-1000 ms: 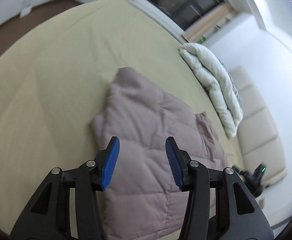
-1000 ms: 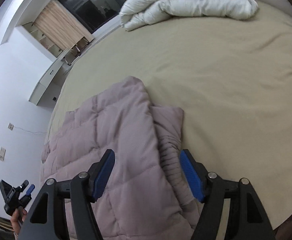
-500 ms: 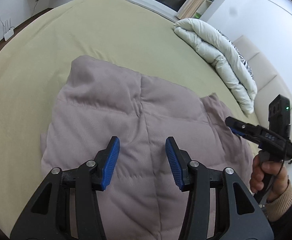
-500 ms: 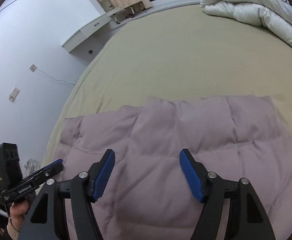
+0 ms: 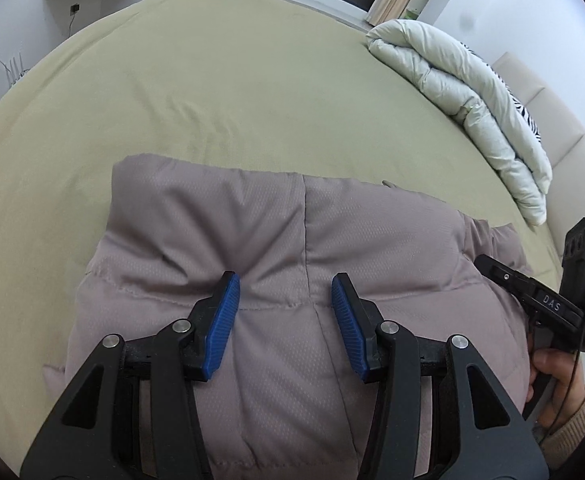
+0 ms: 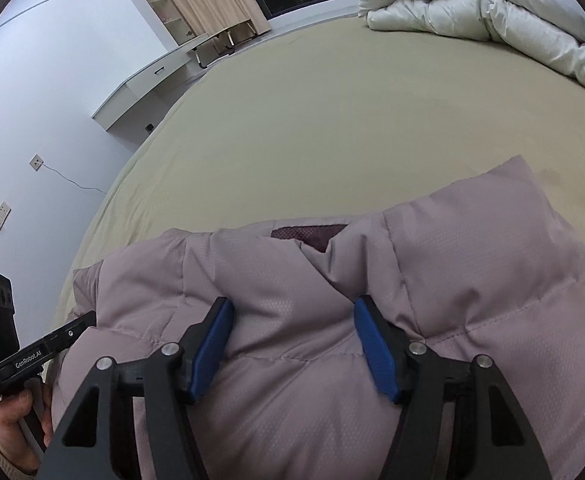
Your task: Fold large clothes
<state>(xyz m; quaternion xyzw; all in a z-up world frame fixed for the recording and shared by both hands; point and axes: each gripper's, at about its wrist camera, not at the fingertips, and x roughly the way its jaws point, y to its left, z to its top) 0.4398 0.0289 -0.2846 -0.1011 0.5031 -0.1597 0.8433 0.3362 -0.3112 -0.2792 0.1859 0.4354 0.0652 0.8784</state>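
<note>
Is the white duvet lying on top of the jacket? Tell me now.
No, the white duvet sits folded at the bed's far edge, well apart from the jacket.

- One mauve puffer jacket point(image 5: 292, 280) is lying at the bed's point(image 5: 212, 92) near edge.
- One white duvet point(image 5: 464, 92) is sitting along its far edge.
- Two grippers are showing: the left gripper point(image 5: 282, 294) and the right gripper point(image 6: 292, 320).

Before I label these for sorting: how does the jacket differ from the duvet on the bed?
The jacket is mauve; the duvet is white. The jacket lies close under both grippers, left and right; the duvet sits at the far edge by the headboard. The jacket lies fairly flat; the duvet is bundled in a thick roll. Both are puffy and rest on the bed.
</note>
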